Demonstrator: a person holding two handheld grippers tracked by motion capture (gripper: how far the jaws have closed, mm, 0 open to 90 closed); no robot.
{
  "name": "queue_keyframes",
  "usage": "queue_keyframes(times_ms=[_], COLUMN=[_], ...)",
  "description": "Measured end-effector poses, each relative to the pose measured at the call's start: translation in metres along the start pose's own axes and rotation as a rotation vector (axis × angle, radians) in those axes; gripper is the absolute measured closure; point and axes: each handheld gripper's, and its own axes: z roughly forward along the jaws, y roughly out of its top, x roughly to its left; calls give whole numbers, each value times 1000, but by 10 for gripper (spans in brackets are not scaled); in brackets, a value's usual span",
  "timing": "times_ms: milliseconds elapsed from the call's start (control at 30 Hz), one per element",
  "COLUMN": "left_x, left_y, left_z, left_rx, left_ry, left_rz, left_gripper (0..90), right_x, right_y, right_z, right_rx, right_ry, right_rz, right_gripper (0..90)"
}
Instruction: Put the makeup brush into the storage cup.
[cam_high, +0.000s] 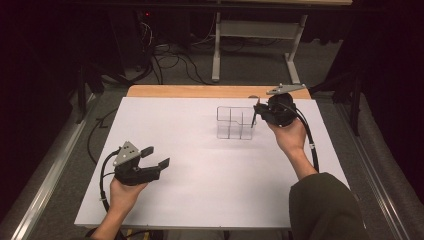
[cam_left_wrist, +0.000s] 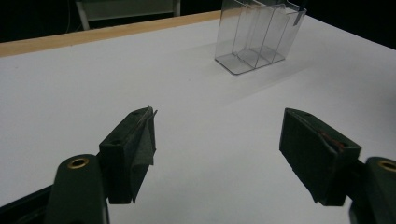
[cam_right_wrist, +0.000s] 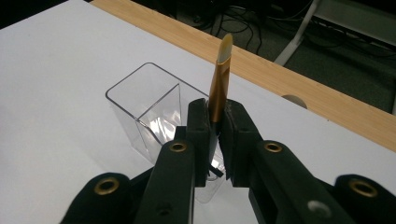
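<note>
While the right hand-held gripper (cam_right_wrist: 213, 140) clenches a small brush (cam_right_wrist: 219, 81) upright above the clear divided holder (cam_high: 235, 123) on the bench (cam_high: 200, 190), the left hand-held gripper (cam_high: 155, 159) rests released, well apart. A tilted descent could catch the rim and tip the light holder.

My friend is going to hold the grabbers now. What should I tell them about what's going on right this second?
Left hand-held gripper: open, holding nothing, low over the white table near its front left.
Right hand-held gripper: shut on a small brush with a gold ferrule, bristles up, right at the clear plastic organizer.
Done: brush picked up and brought to the organizer.
Left: probably lower the brush into a compartment and let go. Whether its lower end is already inside cannot be told.
</note>
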Motion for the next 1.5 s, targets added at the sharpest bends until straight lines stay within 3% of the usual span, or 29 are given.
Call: queue_keyframes(times_ms=[933, 1500], left_x=[0, 1], left_y=[0, 0], left_z=[0, 0], left_rx=[1, 1], left_ry=[-2, 0], left_rz=[-1, -9], left_gripper=[274, 274], right_x=[2, -3], right_y=[-8, -18], right_z=[-11, -24], right_rx=[-54, -87], right_ry=[45, 29], right_rz=[24, 37], right_gripper=[618, 533])
